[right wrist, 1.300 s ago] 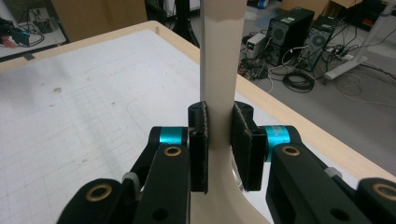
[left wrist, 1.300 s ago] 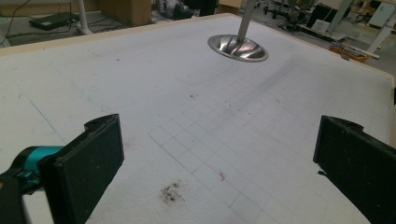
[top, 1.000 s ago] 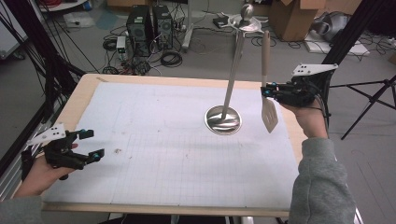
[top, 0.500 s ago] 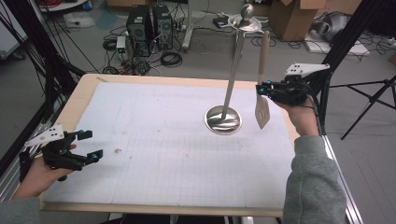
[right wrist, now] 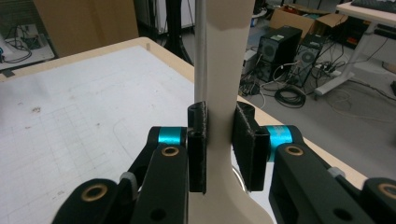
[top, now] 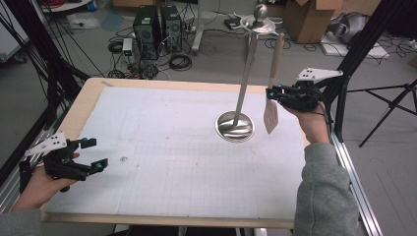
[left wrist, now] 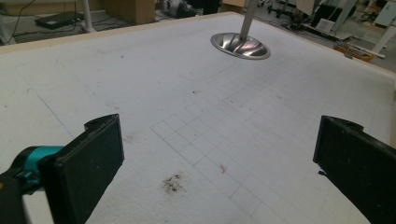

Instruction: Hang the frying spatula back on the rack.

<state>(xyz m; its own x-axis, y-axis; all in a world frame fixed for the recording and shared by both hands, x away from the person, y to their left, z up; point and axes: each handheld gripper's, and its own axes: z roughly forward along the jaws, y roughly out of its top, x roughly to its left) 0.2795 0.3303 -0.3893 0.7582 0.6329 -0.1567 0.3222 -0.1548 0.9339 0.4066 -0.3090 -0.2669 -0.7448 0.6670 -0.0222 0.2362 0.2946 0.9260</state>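
A beige spatula [top: 271, 117] hangs upright beside a metal stand [top: 236, 126] with a round base and a thin pole. Its handle top reaches the stand's small top disc [top: 261, 23]. My right gripper [top: 272, 93] is shut on the spatula's neck [right wrist: 223, 70], with a pad against each side. Its jaws have just been opening a little, with the spatula still between them. The pole [right wrist: 201, 46] stands just behind the spatula. At the table's near left, my left gripper [top: 96, 154] rests low over the white mat, open with nothing between its jaws [left wrist: 219, 154].
A white gridded mat [top: 162, 147] covers the wooden table [top: 83, 98]. The stand's base [left wrist: 240, 45] sits at the mat's far right. Small dirt specks [left wrist: 173, 183] lie near the left gripper. Computers, cables and boxes are on the floor beyond the table.
My right gripper has carried the spatula slightly left, closer to the stand's pole. The left gripper has stayed where it was.
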